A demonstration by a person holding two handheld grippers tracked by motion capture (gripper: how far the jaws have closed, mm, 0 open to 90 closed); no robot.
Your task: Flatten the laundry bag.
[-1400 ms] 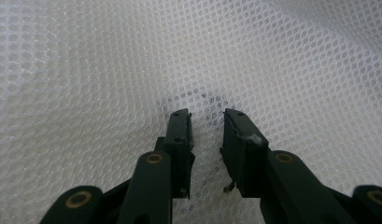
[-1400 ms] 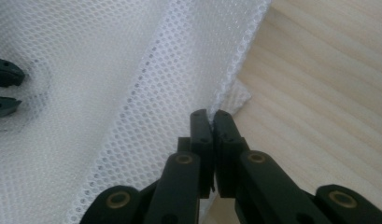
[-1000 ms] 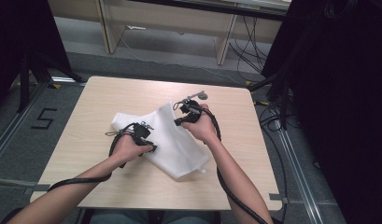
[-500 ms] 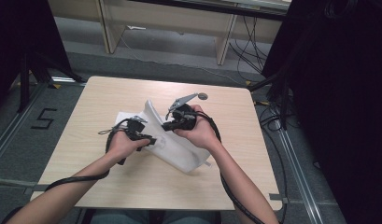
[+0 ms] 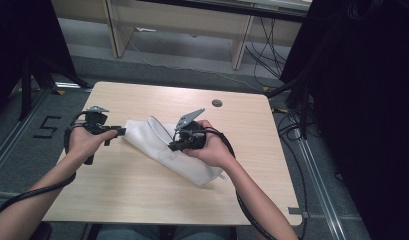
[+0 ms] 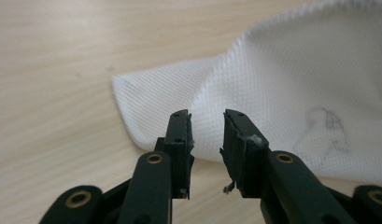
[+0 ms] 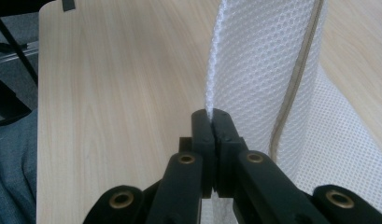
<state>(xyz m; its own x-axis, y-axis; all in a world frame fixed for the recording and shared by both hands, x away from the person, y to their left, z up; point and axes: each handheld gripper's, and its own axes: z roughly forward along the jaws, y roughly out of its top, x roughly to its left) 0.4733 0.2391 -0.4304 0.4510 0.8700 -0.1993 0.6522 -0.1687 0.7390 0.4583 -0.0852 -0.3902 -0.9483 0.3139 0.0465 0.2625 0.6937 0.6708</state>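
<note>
Currently right gripper (image 7: 212,122) clamped on mesh bag (image 7: 263,70) edge, left gripper (image 6: 206,135) jaws apart just short of its corner.

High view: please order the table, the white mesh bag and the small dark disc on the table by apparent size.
1. Table, largest.
2. White mesh bag.
3. Small dark disc, smallest.
No pair looks alike.

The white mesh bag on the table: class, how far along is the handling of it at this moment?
Done: the right tool is shut on an edge of the mesh bag and holds it up. In hand: the left tool is open at the bag's other end, jaws apart, fabric behind them. Left: closing on that end, then whatever follows with the bag.
</note>
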